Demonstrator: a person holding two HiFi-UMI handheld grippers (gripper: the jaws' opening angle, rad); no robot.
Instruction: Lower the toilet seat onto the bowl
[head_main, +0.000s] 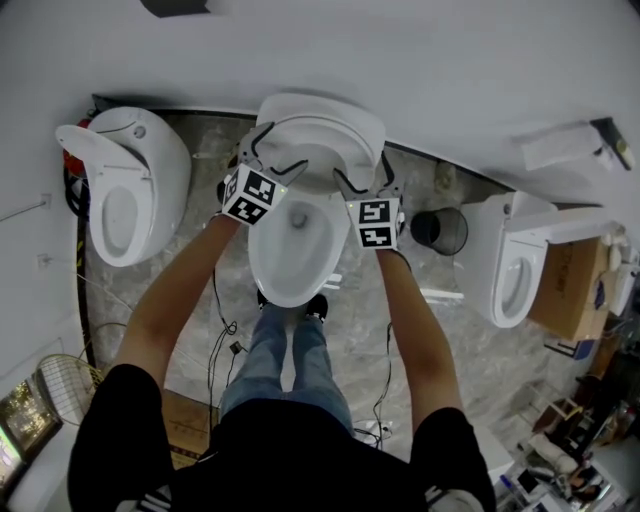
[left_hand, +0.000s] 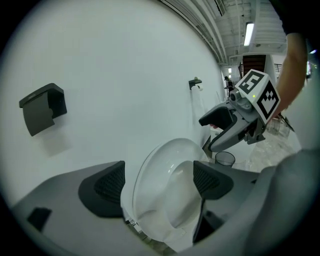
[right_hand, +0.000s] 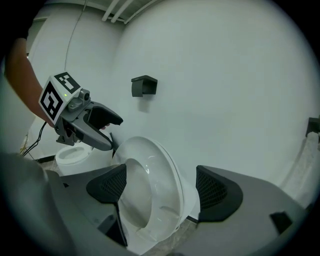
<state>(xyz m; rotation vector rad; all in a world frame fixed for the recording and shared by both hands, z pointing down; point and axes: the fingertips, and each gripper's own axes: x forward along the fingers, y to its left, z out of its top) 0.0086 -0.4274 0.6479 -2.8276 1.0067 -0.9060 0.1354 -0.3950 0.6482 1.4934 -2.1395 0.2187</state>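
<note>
Toilet bowl (head_main: 256, 250): the middle one of three along the far wall, uncovered, directly below the person.

Toilet seat (head_main: 320, 135): raised. It stands tilted over the far end of the bowl, leaning toward the wall, and is well clear of the rim it has to land on.

Step in hand: judging by how things lie, this is the start of the task. Both grippers are at the raised seat, one on each side edge, and the lowering itself is not yet done.

Left gripper (left_hand: 159, 182): the jaws are spread wide, with the left side of the seat standing between them. The pads do not visibly press on it.

Right gripper (right_hand: 160, 187): this one is spread as well, with the right side of the seat between its jaws. The right pad looks clear of the plastic.

Next move: it probably calls for closing on the rim or hooking behind it. Both sides should then come toward the near end and down together, kept even so the seat does not twist. The last stretch wants slowing so the seat settles instead of slamming.

Hard to make out:
- The hinge at the far end is hidden behind the seat.
- I cannot tell the seat from a lid behind it, since both read as one white shape.
- The left pad of each gripper overlaps the seat's outline, so whether it touches cannot be told.
</note>
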